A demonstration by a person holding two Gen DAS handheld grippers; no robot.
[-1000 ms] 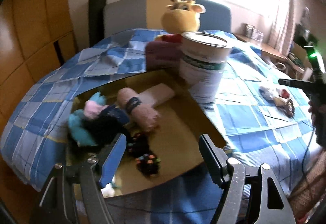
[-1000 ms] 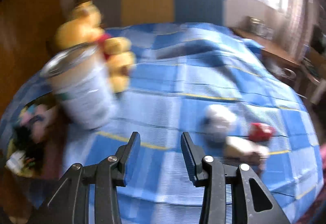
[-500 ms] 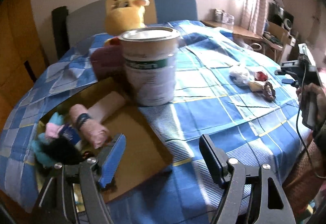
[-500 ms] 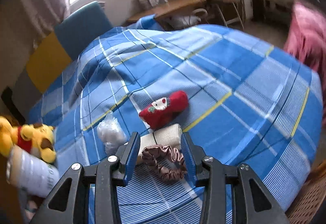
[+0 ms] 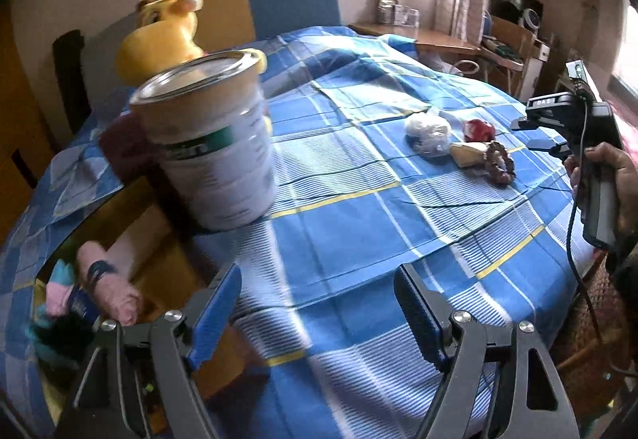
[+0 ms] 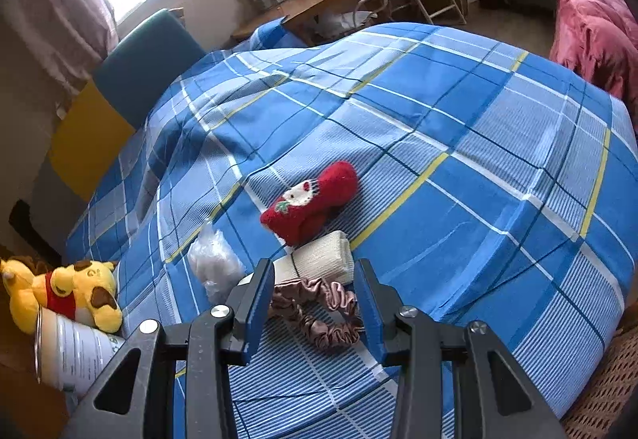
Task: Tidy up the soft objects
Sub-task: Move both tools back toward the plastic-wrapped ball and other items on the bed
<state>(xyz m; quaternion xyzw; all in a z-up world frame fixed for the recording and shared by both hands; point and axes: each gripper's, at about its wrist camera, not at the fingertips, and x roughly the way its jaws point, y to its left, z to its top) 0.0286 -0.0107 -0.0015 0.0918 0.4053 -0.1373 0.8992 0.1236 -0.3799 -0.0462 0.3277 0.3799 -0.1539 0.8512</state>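
Note:
On the blue checked cloth lie a pink-brown scrunchie (image 6: 319,313), a cream rolled cloth (image 6: 319,257), a red knitted sock (image 6: 315,197) and a clear bag of white fluff (image 6: 213,263). My right gripper (image 6: 317,289) is open, its jaws on either side of the scrunchie. The same pile shows in the left wrist view: scrunchie (image 5: 498,164), cream roll (image 5: 468,154), red sock (image 5: 478,130), bag (image 5: 428,130). My left gripper (image 5: 319,303) is open and empty above the cloth. A cardboard box (image 5: 131,211) at its left holds a pink rolled towel (image 5: 107,287) and other soft items.
A large tin can (image 5: 211,144) stands beside the box, with a yellow plush toy (image 5: 163,36) behind it. Both also show in the right wrist view: can (image 6: 67,351), plush (image 6: 67,289). Chairs, a desk and a pink blanket (image 6: 594,24) surround the table.
My right gripper has swung from the can side to the pile and come down around the scrunchie. My left gripper has turned right, away from the box, toward the middle of the table.

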